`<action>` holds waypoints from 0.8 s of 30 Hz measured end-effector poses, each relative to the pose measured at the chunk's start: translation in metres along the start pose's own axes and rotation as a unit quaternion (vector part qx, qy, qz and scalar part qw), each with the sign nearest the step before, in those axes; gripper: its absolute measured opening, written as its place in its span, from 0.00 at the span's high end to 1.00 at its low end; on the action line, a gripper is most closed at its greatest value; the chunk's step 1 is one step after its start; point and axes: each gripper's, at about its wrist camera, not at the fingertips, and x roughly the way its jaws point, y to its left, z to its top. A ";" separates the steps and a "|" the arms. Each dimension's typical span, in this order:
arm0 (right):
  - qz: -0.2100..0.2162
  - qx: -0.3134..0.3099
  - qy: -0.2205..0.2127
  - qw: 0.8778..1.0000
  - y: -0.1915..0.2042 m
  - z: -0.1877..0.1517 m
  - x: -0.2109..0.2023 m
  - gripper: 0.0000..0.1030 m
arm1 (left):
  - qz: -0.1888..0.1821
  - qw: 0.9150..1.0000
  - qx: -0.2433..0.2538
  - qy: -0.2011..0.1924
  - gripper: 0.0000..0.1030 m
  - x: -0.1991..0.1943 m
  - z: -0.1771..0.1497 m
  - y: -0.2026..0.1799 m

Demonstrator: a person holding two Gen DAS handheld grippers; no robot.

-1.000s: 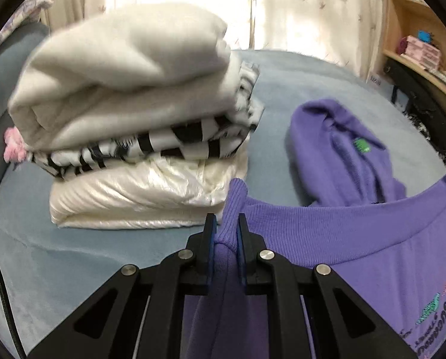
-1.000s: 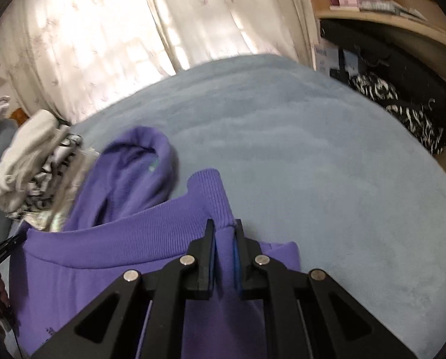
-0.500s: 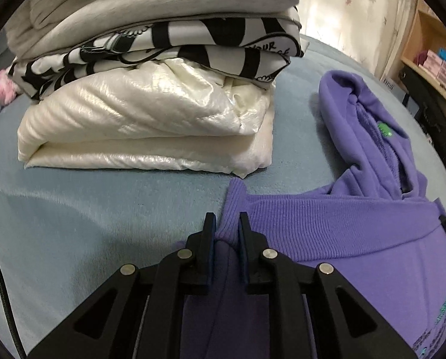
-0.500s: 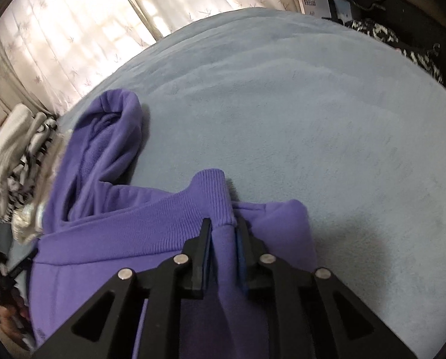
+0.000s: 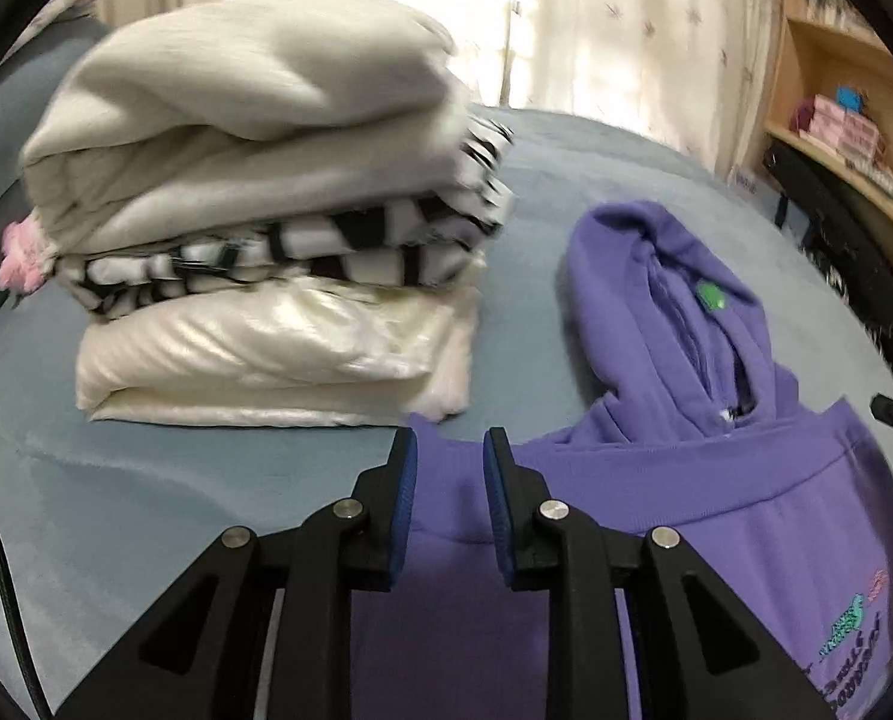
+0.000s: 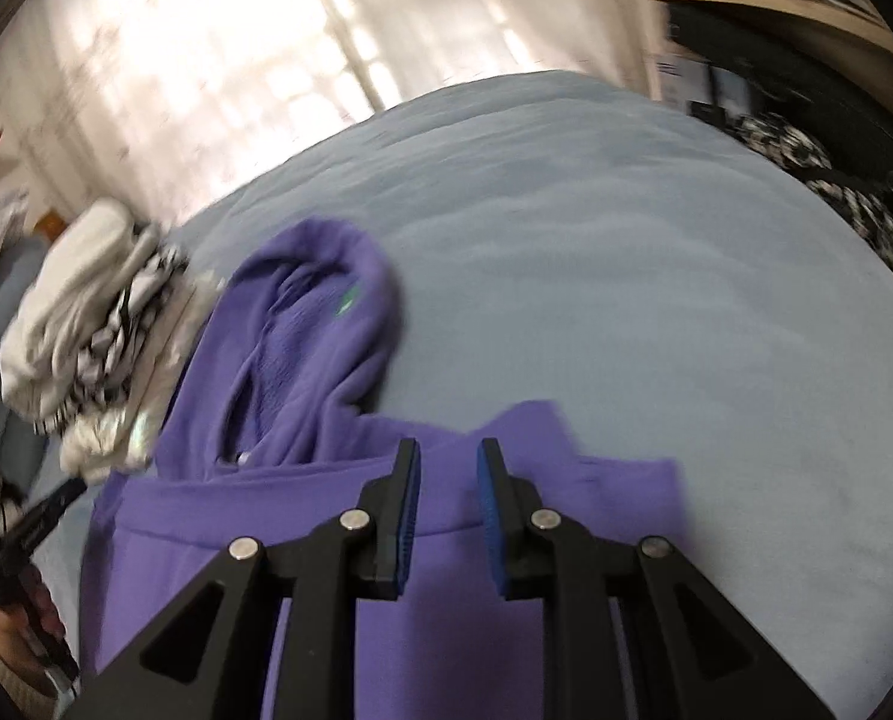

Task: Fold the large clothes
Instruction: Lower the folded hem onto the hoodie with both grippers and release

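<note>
Item: purple hoodie, lying on the blue-grey bed cover, its ribbed hem band brought up to the base of the hood; hood spread flat toward 12 o'clock of the body, green neck label showing. Left gripper: jaws have just been opening, now parted with a clear gap, the left corner of the ribbed band lying between the blue pads but not pressed. Right gripper: likewise just opening, jaws apart, the right corner of the band between them and loose; a small flap of purple cloth pokes out at 2 o'clock of its tips. Neighbour: stack of folded clothes (cream top, black-and-white striped piece, glossy white jacket at the bottom) at 10 o'clock of the left gripper, just beside the hoodie's corner. Step in hand, as judged: letting go after a bottom-to-top fold. Handling advice: draw both grippers straight back toward 6 o'clock with jaws kept wide, so the pads do not drag the band and undo the fold; check the two corners sit level; tuck in the stray right flap; keep the left gripper clear of the stack; hood probably wants folding down next.
</note>
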 end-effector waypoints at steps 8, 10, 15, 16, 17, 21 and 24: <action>-0.047 0.016 0.034 0.998 -0.022 -0.016 0.054 0.92 | 0.009 0.997 -0.047 0.066 0.86 0.063 -0.010 0.014; -0.047 0.040 0.027 0.998 -0.048 -0.013 0.049 1.00 | 0.002 0.995 -0.069 0.068 0.87 0.065 -0.012 0.023; -0.038 0.051 0.033 0.997 -0.065 -0.007 0.031 0.98 | 0.007 0.996 -0.057 0.069 0.87 0.054 -0.012 0.021; -0.034 0.048 0.035 0.998 -0.062 -0.007 0.023 0.97 | 0.007 0.997 -0.049 0.067 0.86 0.049 -0.009 0.016; -0.030 0.043 0.035 0.998 -0.058 -0.008 0.017 0.97 | 0.006 0.997 -0.041 0.064 0.85 0.039 -0.010 0.013; 0.012 0.017 0.032 0.999 -0.026 -0.021 -0.021 0.97 | -0.014 0.999 -0.021 0.044 0.82 -0.013 -0.018 -0.004; 0.055 -0.001 0.045 0.997 0.003 -0.047 -0.045 0.95 | -0.037 0.999 -0.019 0.034 0.82 -0.058 -0.039 -0.011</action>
